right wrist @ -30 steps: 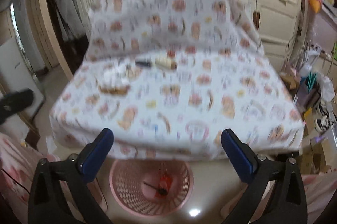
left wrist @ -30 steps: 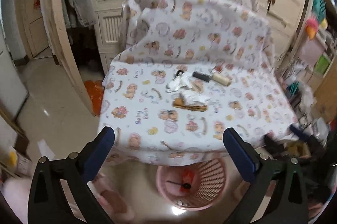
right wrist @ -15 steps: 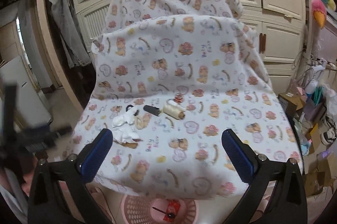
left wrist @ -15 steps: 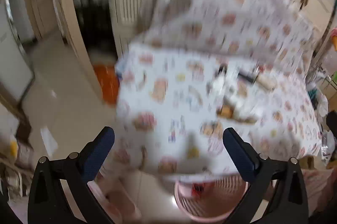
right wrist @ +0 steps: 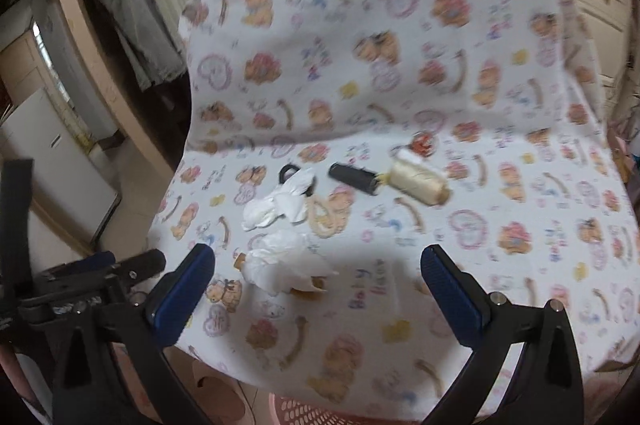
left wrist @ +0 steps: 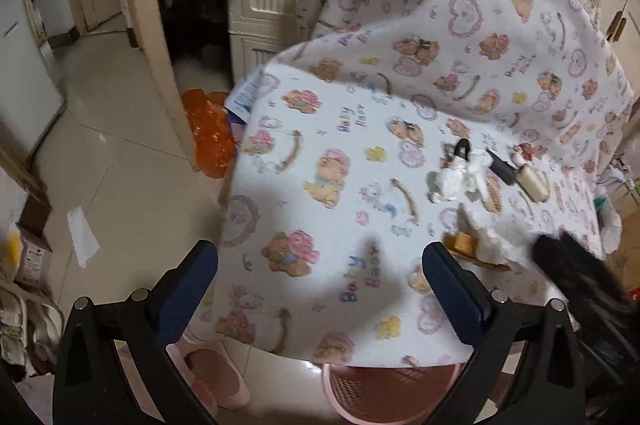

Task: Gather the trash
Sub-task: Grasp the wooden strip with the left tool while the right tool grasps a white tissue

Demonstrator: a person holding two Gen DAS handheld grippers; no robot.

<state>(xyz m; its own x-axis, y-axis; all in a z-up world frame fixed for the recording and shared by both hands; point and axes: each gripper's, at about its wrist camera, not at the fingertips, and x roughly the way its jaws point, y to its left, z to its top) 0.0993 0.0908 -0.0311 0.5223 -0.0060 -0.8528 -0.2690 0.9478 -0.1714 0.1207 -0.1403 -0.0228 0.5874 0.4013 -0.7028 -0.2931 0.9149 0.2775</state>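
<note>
While closing, jaws flank crumpled tissue (right wrist: 280, 265).

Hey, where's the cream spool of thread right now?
In the right wrist view the cream spool of thread lies on the bear-print cloth, right of centre, just right of the black spool.
</note>
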